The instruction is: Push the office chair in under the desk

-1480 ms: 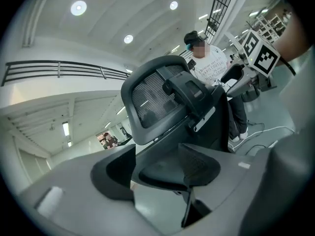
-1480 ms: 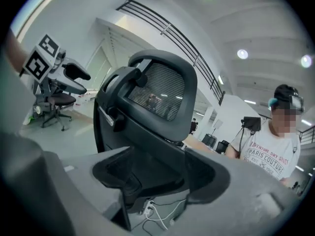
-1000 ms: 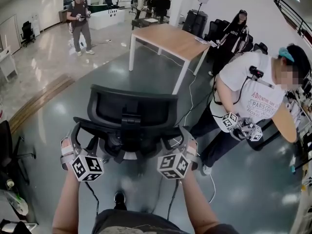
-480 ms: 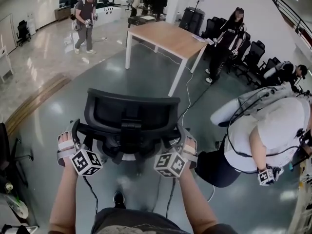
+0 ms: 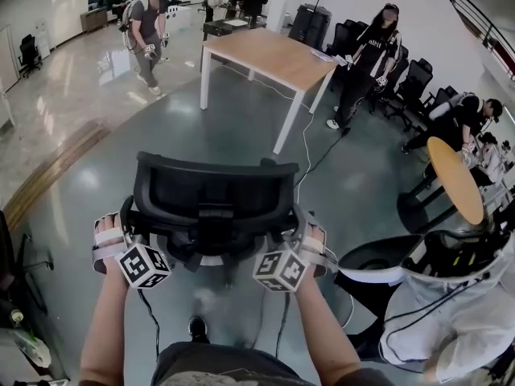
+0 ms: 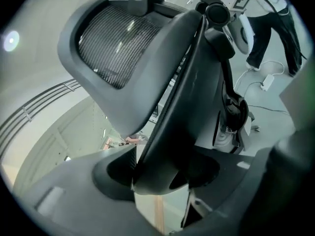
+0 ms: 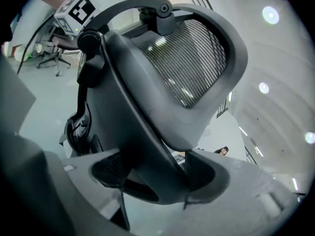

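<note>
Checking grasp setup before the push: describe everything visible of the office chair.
The office chair is black, with a mesh backrest in a hard, plastic-looking frame and a curved rear support bar. It stands upright on the glossy grey floor, back toward the camera, well short of the wooden desk ahead. The left gripper has its jaws closing on the frame's left edge; the right gripper clamps the right edge.

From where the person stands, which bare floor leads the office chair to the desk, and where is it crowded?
Bare floor lies between the office chair and the desk, stretching left to the wood strip. A cable crosses near the desk's right leg. The right is crowded: a bent-over person, a round table, black chairs.
</note>
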### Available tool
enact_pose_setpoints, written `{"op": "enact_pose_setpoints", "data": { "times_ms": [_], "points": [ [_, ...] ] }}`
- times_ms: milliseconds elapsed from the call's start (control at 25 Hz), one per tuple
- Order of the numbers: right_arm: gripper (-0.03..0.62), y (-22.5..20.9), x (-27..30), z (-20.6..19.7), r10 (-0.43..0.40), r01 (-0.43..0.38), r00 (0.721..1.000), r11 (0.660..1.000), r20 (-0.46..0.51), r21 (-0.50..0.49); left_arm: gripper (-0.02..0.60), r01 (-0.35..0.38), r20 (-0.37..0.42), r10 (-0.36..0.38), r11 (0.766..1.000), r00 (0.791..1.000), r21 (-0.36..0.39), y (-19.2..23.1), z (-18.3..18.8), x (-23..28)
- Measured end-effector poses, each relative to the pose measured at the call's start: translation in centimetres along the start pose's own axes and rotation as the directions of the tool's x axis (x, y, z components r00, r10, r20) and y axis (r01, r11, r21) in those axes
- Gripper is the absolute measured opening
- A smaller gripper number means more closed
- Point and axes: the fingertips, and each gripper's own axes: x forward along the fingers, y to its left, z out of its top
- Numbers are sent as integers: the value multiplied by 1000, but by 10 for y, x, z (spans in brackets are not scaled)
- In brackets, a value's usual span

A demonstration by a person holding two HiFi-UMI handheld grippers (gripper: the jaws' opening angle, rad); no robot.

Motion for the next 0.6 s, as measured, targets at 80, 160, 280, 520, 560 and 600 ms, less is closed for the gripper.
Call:
{"op": "enact_pose_setpoints", "data": {
  "times_ms": [80,160,280,520,560,600],
  "points": [
    [316,-1,0,0,6,-6,1000,1000,-7,0,276,0,-19,1,999,1000,49,0,2,0],
    [314,-1,-3,1,14,-14,1000,1000,-12,-2,264,7,-35,-4,996,999,88,1,4,-1],
    [314,-6,-7,3,7,-7,1000,1000,-11,-2,261,24,-49,-19,995,999,99,4,6,-5],
    [313,-3,-4,2,12,-12,1000,1000,-13,-6,259,16,-38,-12,995,999,100,2,4,-2],
    [313,-2,-2,2,14,-14,1000,1000,-16,-7,259,15,-37,-11,995,999,104,1,4,-1],
    [311,-2,-1,1,14,-14,1000,1000,-21,-6,258,12,-32,-9,994,999,109,0,5,-1]
  ]
}}
